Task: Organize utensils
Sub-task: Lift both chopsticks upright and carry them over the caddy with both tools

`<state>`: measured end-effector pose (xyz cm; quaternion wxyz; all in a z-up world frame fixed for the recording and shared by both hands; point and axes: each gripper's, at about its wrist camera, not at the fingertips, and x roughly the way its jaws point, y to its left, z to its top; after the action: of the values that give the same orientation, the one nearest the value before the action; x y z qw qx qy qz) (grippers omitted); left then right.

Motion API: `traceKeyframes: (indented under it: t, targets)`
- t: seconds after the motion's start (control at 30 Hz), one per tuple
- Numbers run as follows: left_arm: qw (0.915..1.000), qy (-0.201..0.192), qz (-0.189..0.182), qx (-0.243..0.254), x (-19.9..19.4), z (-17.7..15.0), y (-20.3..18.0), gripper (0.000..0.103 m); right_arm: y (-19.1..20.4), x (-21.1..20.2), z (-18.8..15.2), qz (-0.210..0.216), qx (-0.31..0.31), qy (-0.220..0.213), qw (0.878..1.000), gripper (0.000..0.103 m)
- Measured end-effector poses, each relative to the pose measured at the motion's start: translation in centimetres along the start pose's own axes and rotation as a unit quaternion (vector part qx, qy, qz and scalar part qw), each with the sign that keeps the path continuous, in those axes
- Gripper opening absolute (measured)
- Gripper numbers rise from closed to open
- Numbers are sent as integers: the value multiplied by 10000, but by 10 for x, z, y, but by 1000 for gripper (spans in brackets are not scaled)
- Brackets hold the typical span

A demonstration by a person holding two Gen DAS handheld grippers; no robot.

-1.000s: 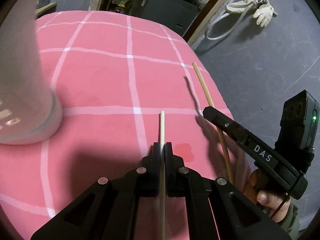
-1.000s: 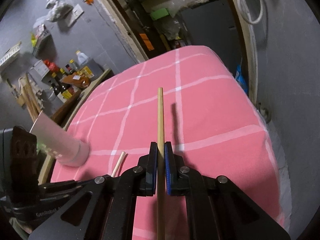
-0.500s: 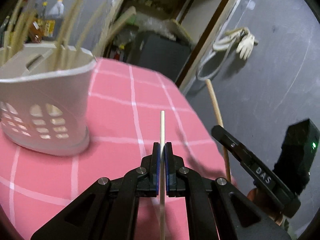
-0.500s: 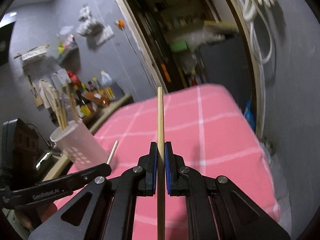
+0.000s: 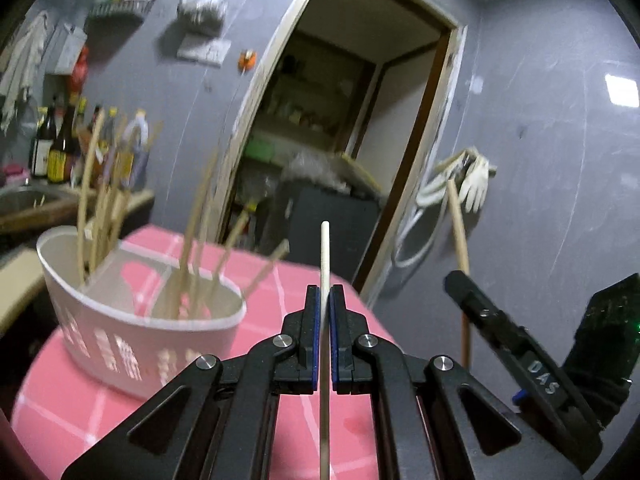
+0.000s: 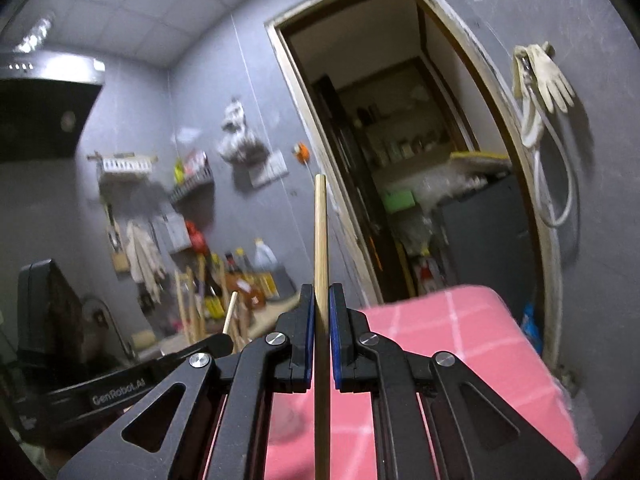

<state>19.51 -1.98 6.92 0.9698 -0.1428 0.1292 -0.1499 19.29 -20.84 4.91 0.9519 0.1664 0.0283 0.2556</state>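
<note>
Pinching pale chopstick [image 5: 325, 256] w/ left gripper [image 5: 325, 300], tan chopstick [image 6: 321, 232] w/ right gripper [image 6: 321, 300], near white holder [image 5: 132, 344].

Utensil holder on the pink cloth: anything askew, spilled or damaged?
Nothing spilled or broken. The white holder stands upright on the pink cloth; its chopsticks lean at mixed angles, which looks normal. Each gripper holds one chopstick straight.
</note>
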Motion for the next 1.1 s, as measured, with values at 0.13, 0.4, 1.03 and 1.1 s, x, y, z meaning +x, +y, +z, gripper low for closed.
traceKeyframes:
  t: [0.13,0.4,1.03,1.1]
  targets:
    - [9994,-241,133,216,-9,16,10,2,18,21,14,305,108,-219,9992,5]
    - [9979,-585,287,22,-19,60,64,2,44,75,28,890,570,-323,9939,5]
    - [9754,-1843,1016,-656,-32,106,183,2,87,120,10,713,159,-1228,9897,5]
    - [9720,-1973,1072,-697,-34,104,187,2,87,117,10,666,133,-1413,9876,5]
